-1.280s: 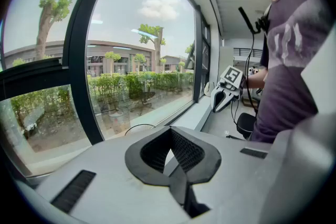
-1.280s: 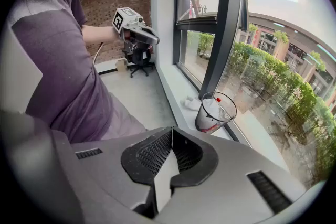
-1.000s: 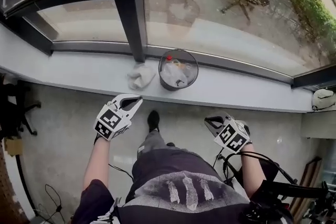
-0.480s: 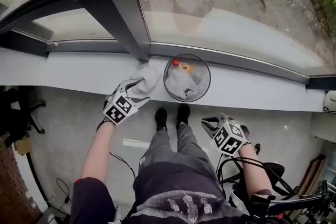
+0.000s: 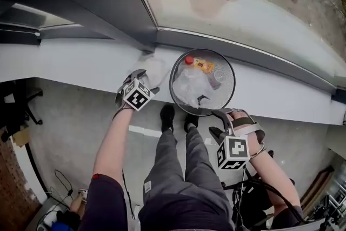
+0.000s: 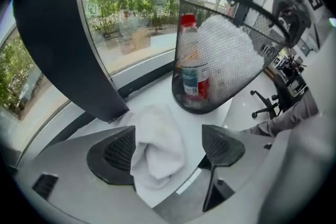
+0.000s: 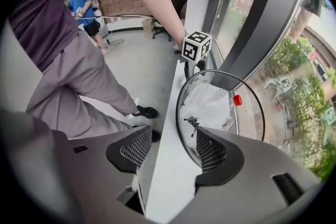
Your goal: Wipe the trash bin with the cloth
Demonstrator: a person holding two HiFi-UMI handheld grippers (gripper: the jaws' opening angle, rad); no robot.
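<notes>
A black wire-mesh trash bin (image 5: 200, 113) stands on the white window ledge (image 5: 86, 65), with a bottle and crumpled plastic inside. The white cloth (image 5: 151, 68) lies bunched on the ledge just left of the bin. My left gripper (image 5: 138, 83) is at the cloth. In the left gripper view its jaws (image 6: 169, 132) are opening with the cloth (image 6: 157, 152) between them, and the bin (image 6: 220, 60) stands just ahead. My right gripper (image 5: 216, 121) is at the bin's near rim. Its jaws (image 7: 174, 132) are opening astride that rim (image 7: 181, 107), not pressing on it.
A dark window pillar (image 5: 116, 5) rises behind the cloth. The person's legs and shoes (image 5: 167, 113) are below the ledge. An office chair (image 5: 16, 111) stands at the left. Another person in blue (image 7: 84, 0) is far back in the room.
The left gripper has reached forward onto the ledge and its jaws have spread around the cloth. The right gripper has risen to the bin's near rim and its jaws have spread.
</notes>
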